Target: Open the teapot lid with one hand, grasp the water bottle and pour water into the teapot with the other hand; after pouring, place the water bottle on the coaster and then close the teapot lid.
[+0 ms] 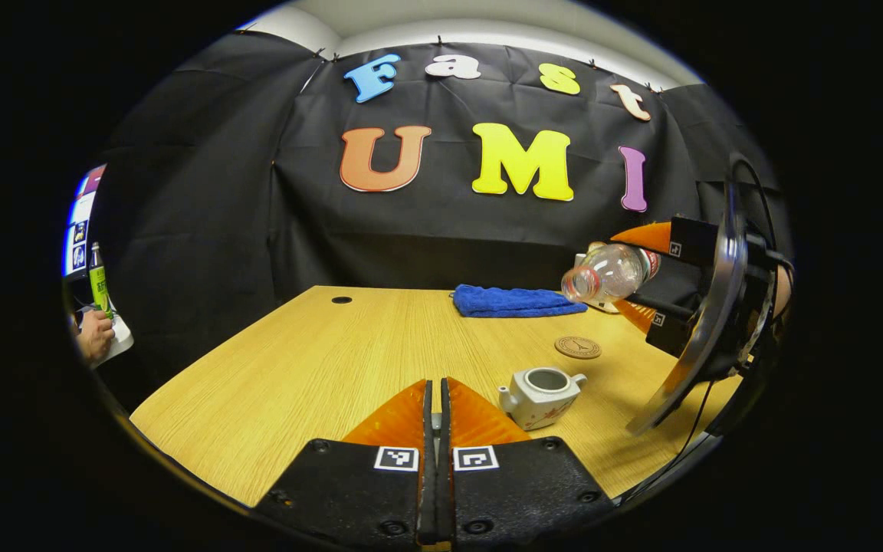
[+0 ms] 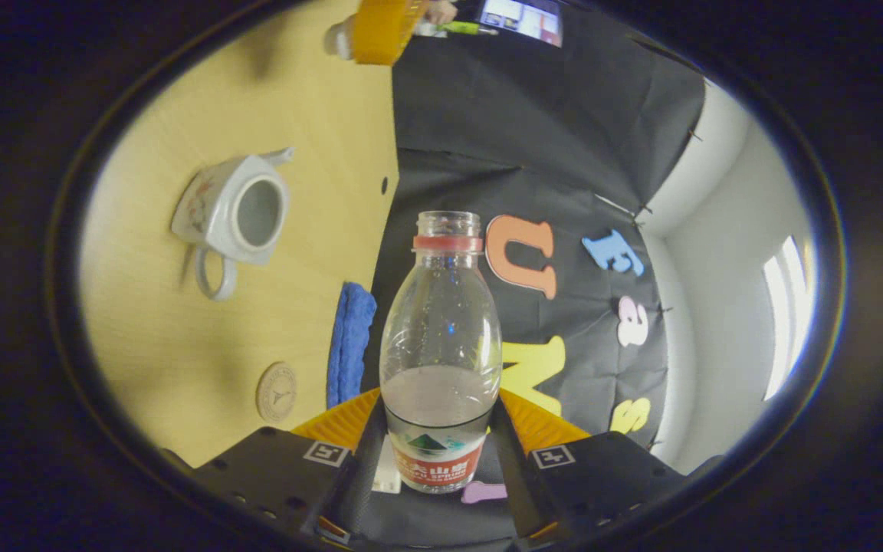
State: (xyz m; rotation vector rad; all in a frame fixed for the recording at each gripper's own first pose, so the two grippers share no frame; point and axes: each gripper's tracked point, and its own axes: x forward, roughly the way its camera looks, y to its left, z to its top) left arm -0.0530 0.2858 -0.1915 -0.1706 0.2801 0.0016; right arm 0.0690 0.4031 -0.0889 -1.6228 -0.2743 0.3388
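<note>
Two jaws busy: right gripper [image 2: 441, 452] clamping the tilted water bottle [image 2: 441, 345], left gripper [image 1: 435, 414] pinched closed; we're needing its mouth over the open teapot [image 1: 539, 395].

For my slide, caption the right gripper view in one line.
Right tool grips an uncapped water bottle, tipped sideways near the lidless teapot, coaster waiting.

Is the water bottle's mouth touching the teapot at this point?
Apart. The left gripper view shows the water bottle, tilted in the right gripper, well above the teapot, with tabletop and coaster between.
</note>
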